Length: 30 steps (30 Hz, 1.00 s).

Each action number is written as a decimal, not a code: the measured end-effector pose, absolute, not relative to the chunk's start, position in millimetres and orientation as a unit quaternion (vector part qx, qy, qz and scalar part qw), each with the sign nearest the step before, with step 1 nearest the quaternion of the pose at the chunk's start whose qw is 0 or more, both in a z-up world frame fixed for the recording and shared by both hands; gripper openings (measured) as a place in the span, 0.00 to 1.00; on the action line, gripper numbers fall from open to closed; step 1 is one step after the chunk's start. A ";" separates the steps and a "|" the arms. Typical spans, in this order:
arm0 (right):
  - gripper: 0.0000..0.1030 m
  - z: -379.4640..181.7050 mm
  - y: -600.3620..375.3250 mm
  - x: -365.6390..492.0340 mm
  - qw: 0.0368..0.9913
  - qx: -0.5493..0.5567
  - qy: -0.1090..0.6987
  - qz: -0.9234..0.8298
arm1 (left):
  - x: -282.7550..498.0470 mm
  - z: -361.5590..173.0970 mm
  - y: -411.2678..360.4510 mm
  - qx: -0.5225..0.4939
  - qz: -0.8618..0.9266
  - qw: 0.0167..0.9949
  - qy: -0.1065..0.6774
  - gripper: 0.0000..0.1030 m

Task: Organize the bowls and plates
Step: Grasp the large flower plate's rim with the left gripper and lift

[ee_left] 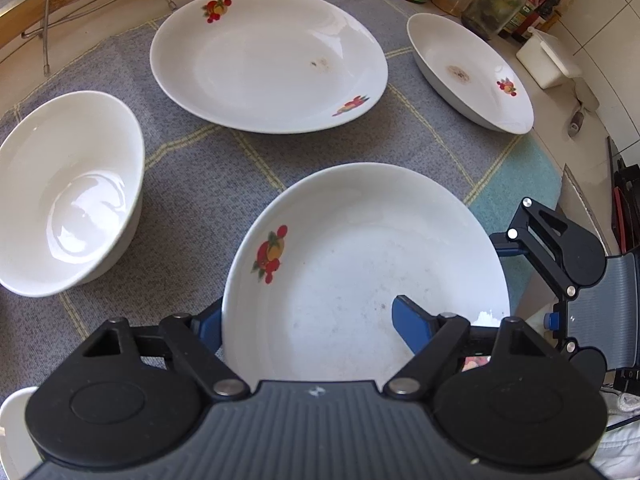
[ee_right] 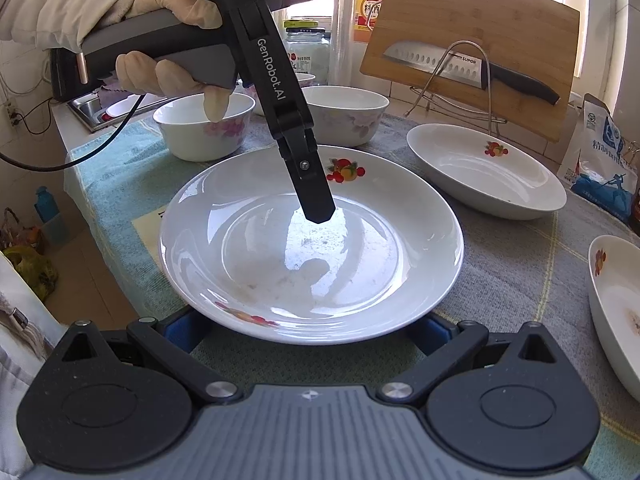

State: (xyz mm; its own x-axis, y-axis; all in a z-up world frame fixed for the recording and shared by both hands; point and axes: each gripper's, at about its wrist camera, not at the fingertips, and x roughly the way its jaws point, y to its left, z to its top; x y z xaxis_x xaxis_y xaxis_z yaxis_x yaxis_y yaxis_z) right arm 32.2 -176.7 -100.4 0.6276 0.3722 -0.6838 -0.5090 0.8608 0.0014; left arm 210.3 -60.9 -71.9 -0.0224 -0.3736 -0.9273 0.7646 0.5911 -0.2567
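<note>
A white plate with fruit prints lies on the cloth right before me. My left gripper points steeply down over it. Its left finger sits outside the plate's rim and its right finger stands well inside the plate, so the pads do not pinch the rim. The right wrist view shows the same plate with the left gripper's finger over its middle and a gloved hand holding the handle. My right gripper is spread wide at the plate's near rim, its blue fingers tucked under the edge.
A large plate, an oval dish and a plain white bowl lie farther off. Two flowered bowls and two more dishes surround the plate. A cutting board with a knife leans behind. Jars line the counter.
</note>
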 end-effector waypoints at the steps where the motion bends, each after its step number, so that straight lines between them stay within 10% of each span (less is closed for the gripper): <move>1: 1.00 -100.3 -176.6 32.7 0.897 -0.097 0.356 0.246 | 210.5 -71.9 -60.9 0.168 -0.420 0.678 0.580 0.80; 30: 1.00 -85.5 -183.1 40.3 0.883 -0.099 0.378 0.260 | 210.5 -57.9 -65.2 0.158 -0.415 0.686 0.576 0.80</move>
